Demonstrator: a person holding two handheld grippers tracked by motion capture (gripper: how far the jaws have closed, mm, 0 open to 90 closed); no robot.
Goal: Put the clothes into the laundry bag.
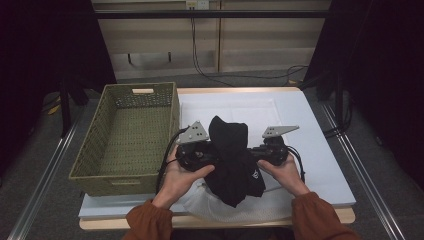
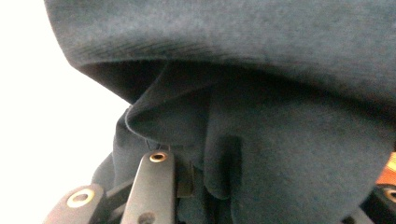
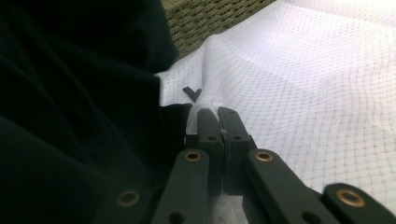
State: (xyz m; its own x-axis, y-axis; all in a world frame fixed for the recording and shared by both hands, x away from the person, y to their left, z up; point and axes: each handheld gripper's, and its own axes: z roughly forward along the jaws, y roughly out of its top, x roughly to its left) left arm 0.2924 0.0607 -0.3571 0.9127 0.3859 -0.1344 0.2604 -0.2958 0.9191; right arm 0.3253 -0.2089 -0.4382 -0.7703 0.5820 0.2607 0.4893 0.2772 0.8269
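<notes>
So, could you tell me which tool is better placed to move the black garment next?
Left, probably. The left tool sits in the black garment folds, while the right tool is shut on the white mesh and would need to release first.

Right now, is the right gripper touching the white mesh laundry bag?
Touching. The right gripper view shows the right gripper with its fingers closed on a pinched fold of the white mesh laundry bag.

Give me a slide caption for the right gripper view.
Right gripper shut on white mesh bag, black garment alongside.
</notes>
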